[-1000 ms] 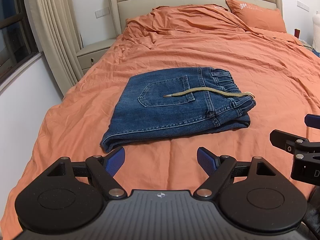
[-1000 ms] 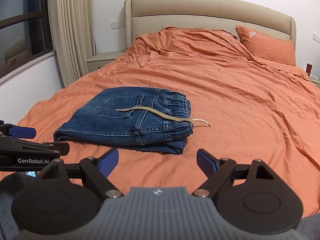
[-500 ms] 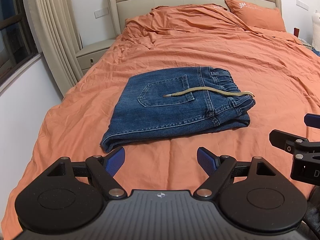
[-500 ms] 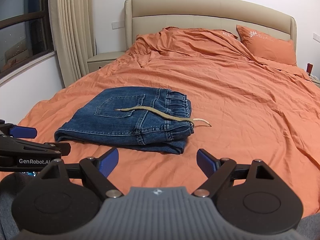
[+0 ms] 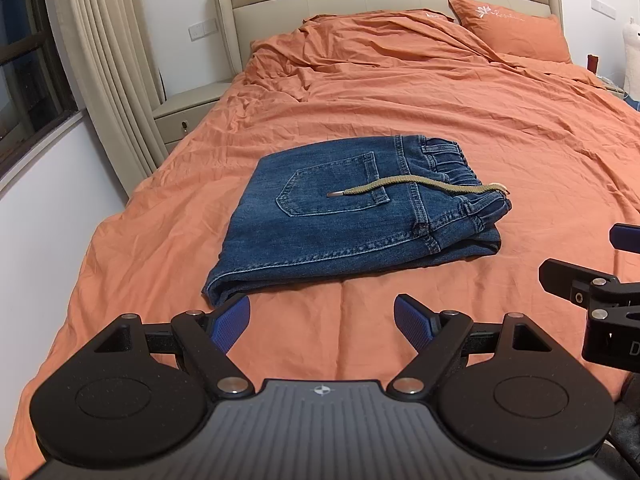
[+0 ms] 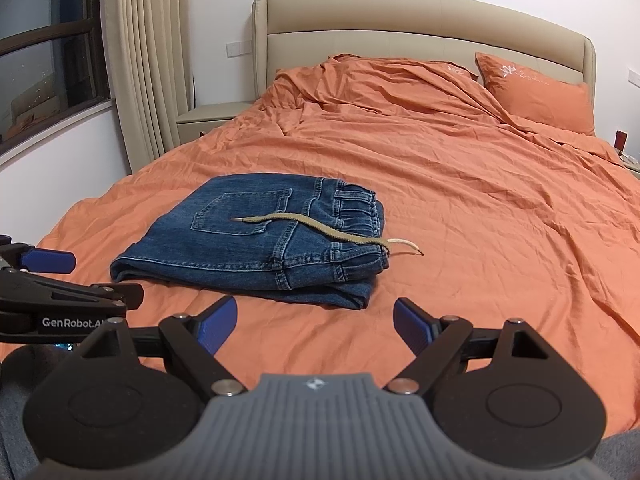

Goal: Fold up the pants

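Note:
Blue denim pants (image 5: 344,216) lie folded into a compact rectangle on the orange bed sheet (image 5: 460,112), back pocket up, waistband at the right. A tan drawstring (image 5: 416,186) trails across the pocket and off the waistband. The pants also show in the right wrist view (image 6: 260,240). My left gripper (image 5: 322,322) is open and empty, held back from the near edge of the pants. My right gripper (image 6: 314,322) is open and empty, also short of the pants. Each gripper shows at the edge of the other's view.
The bed has a beige headboard (image 5: 380,0) and an orange pillow (image 5: 516,28) at the far right. A rumpled duvet lies near the headboard. A nightstand (image 5: 184,112), curtains (image 5: 108,60) and a window stand to the left.

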A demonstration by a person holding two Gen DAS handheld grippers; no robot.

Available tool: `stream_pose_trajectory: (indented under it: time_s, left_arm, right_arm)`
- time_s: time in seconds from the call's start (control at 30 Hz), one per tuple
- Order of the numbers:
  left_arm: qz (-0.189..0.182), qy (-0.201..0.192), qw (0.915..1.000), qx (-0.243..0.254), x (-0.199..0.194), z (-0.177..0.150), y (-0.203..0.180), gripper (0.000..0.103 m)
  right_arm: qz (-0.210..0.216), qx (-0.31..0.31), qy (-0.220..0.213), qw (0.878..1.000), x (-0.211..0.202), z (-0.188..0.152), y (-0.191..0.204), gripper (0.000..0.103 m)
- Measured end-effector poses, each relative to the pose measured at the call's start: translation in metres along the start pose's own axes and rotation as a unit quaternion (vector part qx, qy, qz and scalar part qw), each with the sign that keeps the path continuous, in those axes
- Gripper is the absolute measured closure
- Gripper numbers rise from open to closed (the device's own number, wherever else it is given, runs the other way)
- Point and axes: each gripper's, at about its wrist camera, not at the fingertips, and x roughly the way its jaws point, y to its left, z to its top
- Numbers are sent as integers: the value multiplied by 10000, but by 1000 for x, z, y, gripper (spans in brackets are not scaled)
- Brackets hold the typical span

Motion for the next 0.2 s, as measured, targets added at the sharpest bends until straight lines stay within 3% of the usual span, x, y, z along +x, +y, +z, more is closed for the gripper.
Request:
stream_pose_trajectory:
  time_s: [0.2]
  left_arm:
    - [-4,-3,10000,3,0,0,0,8]
  right_arm:
    - [3,-4,7,10000,-1,0,-1,21]
